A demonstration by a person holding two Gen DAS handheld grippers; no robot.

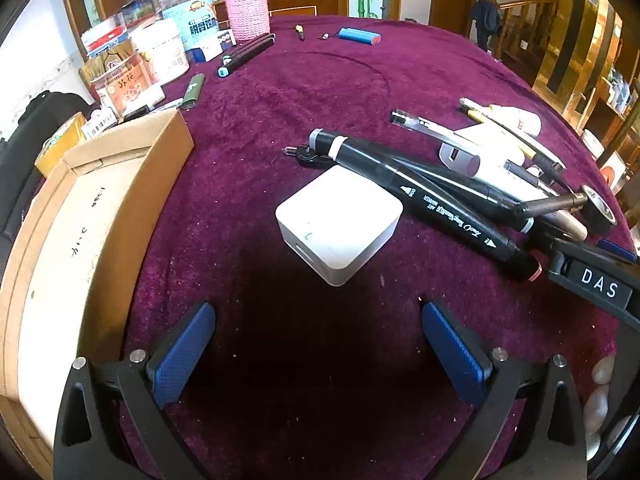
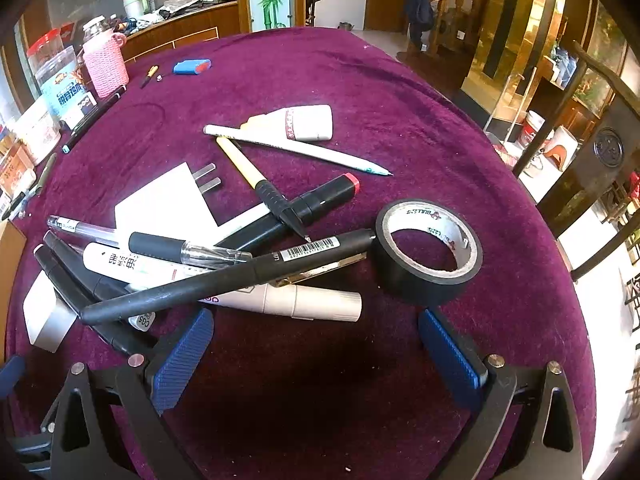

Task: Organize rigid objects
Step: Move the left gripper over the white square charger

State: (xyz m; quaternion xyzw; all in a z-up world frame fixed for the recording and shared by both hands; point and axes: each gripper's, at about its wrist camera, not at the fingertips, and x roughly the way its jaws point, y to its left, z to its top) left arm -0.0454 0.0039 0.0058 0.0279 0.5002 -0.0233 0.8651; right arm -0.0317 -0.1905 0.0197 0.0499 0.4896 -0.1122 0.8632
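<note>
**A:** so where's everything sitting right now?

**B:** Left tongs [image 1: 316, 344] are spread wide over the purple bench [image 1: 304, 92], nothing between the blue pads [image 1: 182, 354]. Straight ahead of them is a white cube charger [image 1: 338, 224], lying by itself on the cloth, well short of the tips. A black art marker [image 1: 420, 200] has one end resting across the charger's far corner. To the left there's an open cardboard box [image 1: 92, 208], close beside the left finger.

**A:** and the right side?

**B:** Right tongs [image 2: 316, 344] are wide open too, holding nothing. The pile is right in front — a long black pen [image 2: 224, 276] lies on top, slanting across a white marker [image 2: 288, 300], with its thick end near the left pad [image 2: 182, 354]. A roll of black tape [image 2: 428, 252] lies flat just ahead of the right pad, touching the pen's other end. Further back there's a white plug adapter [image 2: 164, 200], a yellow pen with a black grip [image 2: 256, 176], a black marker with a red cap [image 2: 320, 200], a white pen [image 2: 296, 148] and a small glue bottle [image 2: 296, 122].

**A:** anything else far off?

**B:** A blue battery pack [image 2: 192, 67] and a pink knit-covered jar [image 2: 106, 64] at the far edge — well apart from the pile.
</note>
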